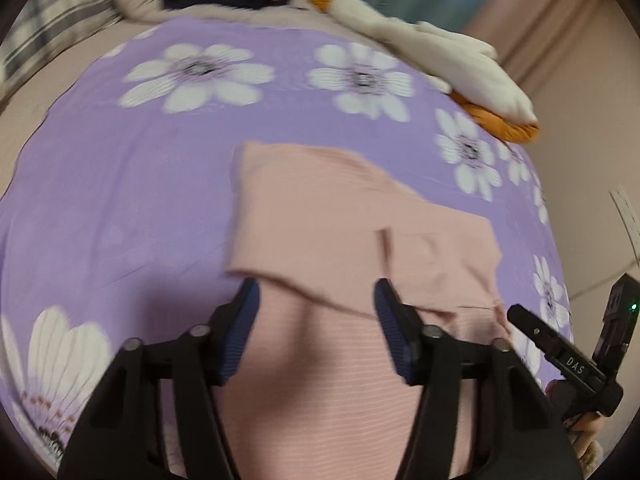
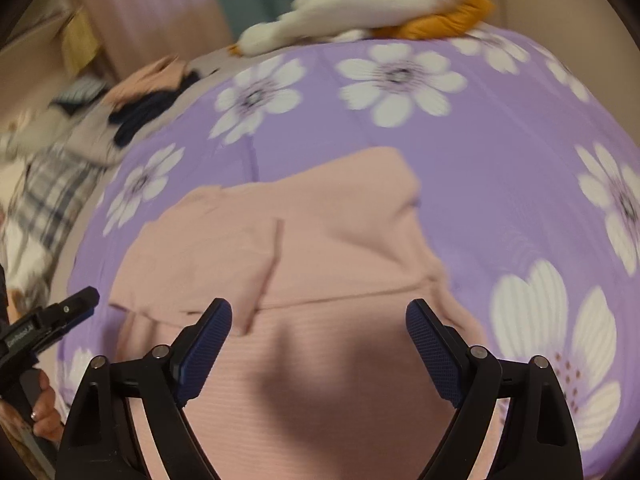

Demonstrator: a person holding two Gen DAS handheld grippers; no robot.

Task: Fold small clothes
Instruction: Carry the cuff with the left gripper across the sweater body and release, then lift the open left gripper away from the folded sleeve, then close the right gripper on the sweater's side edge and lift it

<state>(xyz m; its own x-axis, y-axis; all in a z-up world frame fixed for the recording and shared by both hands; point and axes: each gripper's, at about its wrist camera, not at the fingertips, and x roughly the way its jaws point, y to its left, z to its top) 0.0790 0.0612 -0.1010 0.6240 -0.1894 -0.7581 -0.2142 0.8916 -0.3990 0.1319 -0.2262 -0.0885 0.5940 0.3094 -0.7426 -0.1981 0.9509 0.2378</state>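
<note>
Pink top (image 1: 320, 216): partly folded on purple flowered sheet (image 1: 120, 184)
Left gripper (image 1: 316, 304): spread wide, empty
Right gripper (image 2: 320, 320): spread wide, empty
Risk: catching only the upper layer, undoing the fold

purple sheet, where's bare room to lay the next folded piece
Free: the sheet left of the pink garment, and the strip between it and the white plush toy. In the right wrist view, the sheet right of the garment is also bare. Crowded: the far corner with the clothes pile.
</note>
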